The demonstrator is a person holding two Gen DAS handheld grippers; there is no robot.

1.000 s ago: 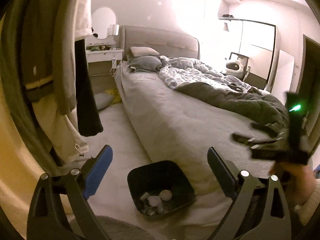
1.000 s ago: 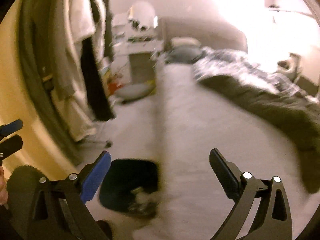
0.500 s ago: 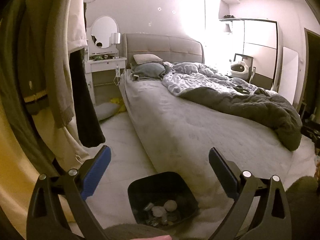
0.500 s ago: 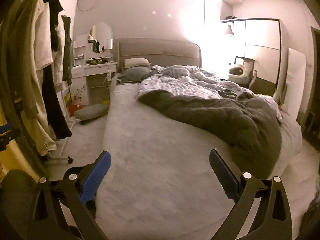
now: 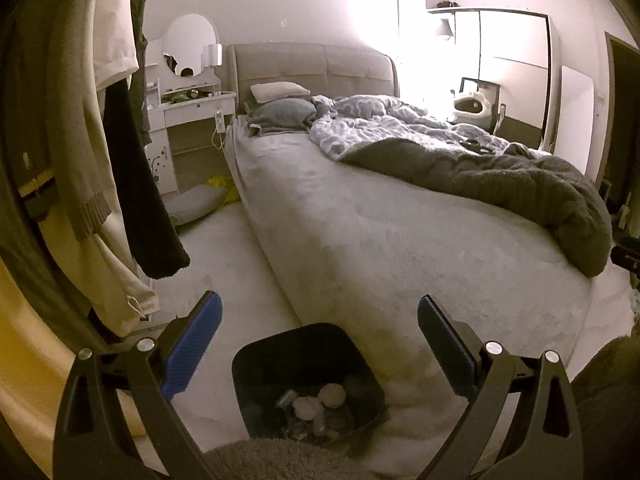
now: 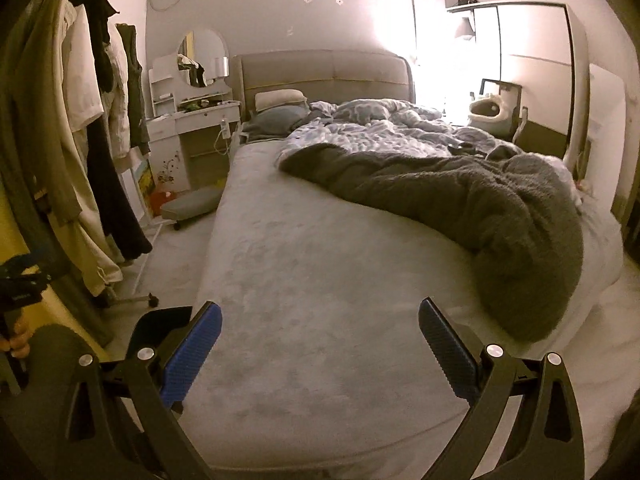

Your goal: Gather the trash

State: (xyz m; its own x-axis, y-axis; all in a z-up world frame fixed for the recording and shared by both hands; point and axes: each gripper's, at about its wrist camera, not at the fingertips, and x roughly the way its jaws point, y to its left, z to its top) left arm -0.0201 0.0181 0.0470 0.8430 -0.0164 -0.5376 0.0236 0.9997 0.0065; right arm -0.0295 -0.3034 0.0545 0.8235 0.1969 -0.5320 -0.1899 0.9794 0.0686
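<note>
A black trash bin stands on the floor at the foot corner of the bed, holding several crumpled pale scraps. My left gripper hangs open just above and behind the bin, nothing between its blue-padded fingers. In the right wrist view the bin's rim peeks out behind the left finger. My right gripper is open and empty over the grey bedsheet. A small dark object lies far up on the patterned duvet.
A dark fleece blanket covers the bed's right half. Clothes hang on a wheeled rack at the left. A white dressing table and a floor cushion sit beyond it. A fleece sleeve fills the lower edge.
The right gripper swung from the bin and floor up over the bed and steadied. It left the left wrist view. The left gripper rose slightly, staying above the bin.
</note>
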